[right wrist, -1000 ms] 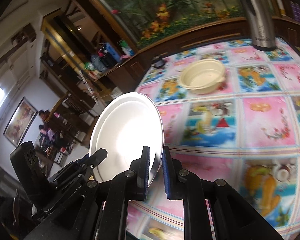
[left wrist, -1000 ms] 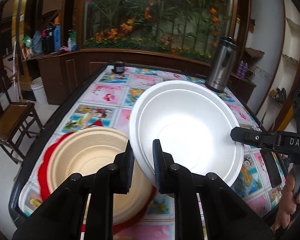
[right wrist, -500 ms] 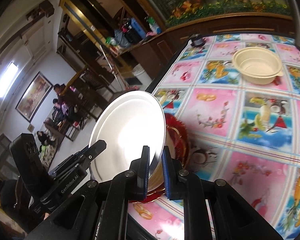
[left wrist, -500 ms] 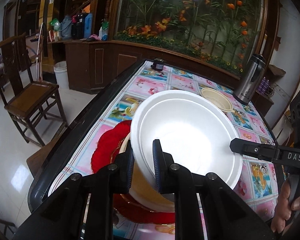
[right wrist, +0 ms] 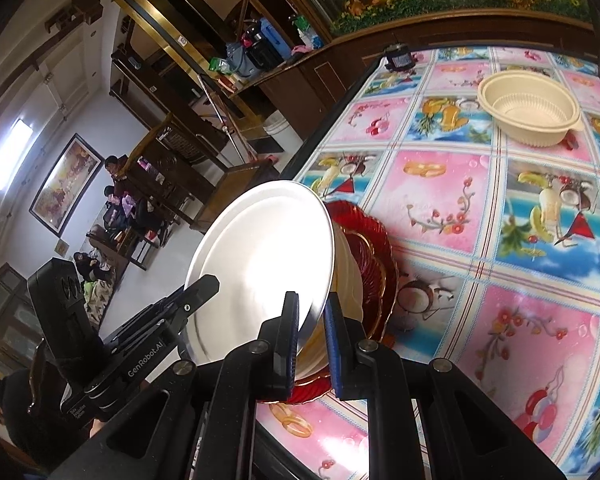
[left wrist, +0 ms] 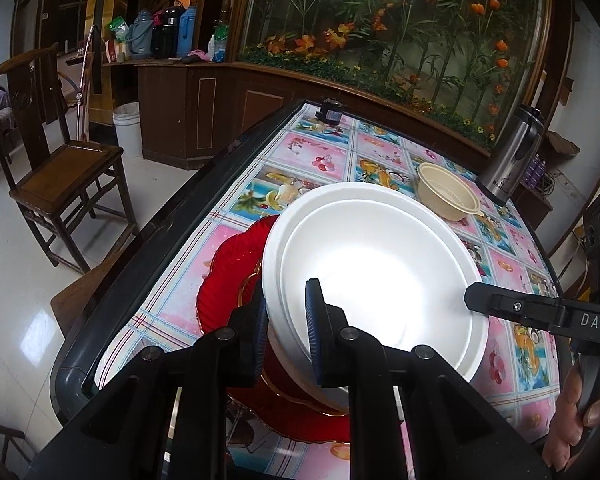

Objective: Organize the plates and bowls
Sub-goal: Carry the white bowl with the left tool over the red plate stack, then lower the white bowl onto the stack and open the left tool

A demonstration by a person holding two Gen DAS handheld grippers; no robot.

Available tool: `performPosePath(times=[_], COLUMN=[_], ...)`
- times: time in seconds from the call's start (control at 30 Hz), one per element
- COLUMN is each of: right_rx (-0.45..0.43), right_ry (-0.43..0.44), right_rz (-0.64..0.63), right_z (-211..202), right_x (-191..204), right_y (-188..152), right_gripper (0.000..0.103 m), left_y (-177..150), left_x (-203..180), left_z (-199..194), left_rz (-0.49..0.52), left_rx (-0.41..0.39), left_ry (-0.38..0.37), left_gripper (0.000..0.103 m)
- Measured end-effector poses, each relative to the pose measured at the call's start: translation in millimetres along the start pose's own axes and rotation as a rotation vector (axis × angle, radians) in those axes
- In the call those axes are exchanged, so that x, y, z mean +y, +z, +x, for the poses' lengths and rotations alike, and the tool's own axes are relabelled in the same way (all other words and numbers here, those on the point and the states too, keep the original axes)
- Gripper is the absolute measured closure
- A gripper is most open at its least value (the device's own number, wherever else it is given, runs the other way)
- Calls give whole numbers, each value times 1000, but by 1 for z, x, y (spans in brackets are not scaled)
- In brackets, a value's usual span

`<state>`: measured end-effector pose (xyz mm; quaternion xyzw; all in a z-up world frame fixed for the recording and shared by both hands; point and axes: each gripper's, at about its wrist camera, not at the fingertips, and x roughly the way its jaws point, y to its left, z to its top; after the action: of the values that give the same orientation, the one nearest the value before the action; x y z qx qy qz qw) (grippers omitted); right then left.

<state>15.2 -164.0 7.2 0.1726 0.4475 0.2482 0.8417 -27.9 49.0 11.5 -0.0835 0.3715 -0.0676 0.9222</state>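
A white foam plate (left wrist: 372,264) hangs tilted just over a beige plate (right wrist: 348,272) that lies on a red glass plate (left wrist: 228,264) near the table's left edge. My left gripper (left wrist: 286,300) is shut on the white plate's near rim. My right gripper (right wrist: 311,308) is shut on the opposite rim; its finger (left wrist: 476,300) shows at the right of the left wrist view. In the right wrist view the white plate (right wrist: 260,256) covers most of the red plate (right wrist: 364,240). A beige plastic bowl (left wrist: 446,196) stands alone farther back.
A steel thermos (left wrist: 516,156) stands at the far right of the patterned table, a small black object (left wrist: 331,109) at its far end. The dark table edge (left wrist: 140,256) runs along the left, with a wooden chair (left wrist: 60,172) beyond it. People sit in the background.
Both grippers carried the white plate leftward and down, from beside the beige plate to right over it and the red plate. Their grips have not changed.
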Motion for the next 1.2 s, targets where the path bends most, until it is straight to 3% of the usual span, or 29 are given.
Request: performPosePath(times=[0.4, 0.57, 0.73, 0.83, 0.97, 1.2], right_rx=[1, 11, -14, -65, -148, -226], right_ry=[12, 35, 73, 77, 44, -1], right_rz=[-4, -5, 21, 39, 87, 260], right_z=[0, -2, -14, -34, -61, -94], right_x=[4, 3, -5, -17, -44, -118], right_y=[-3, -3, -4, -1, 4, 0], right_gripper=[88, 81, 81, 81, 81, 80], left_y=[-3, -1, 3, 6, 10, 14], left_x=[4, 6, 2, -8, -34, -66], left_z=[3, 2, -13, -23, -32, -22], left_rz=[-12, -30, -34, -16, 38, 117], left_rx=[9, 7, -60, -102, -140, -118], left_ry=[5, 0, 26, 50, 17, 16], left_gripper=[89, 89, 86, 86, 86, 86])
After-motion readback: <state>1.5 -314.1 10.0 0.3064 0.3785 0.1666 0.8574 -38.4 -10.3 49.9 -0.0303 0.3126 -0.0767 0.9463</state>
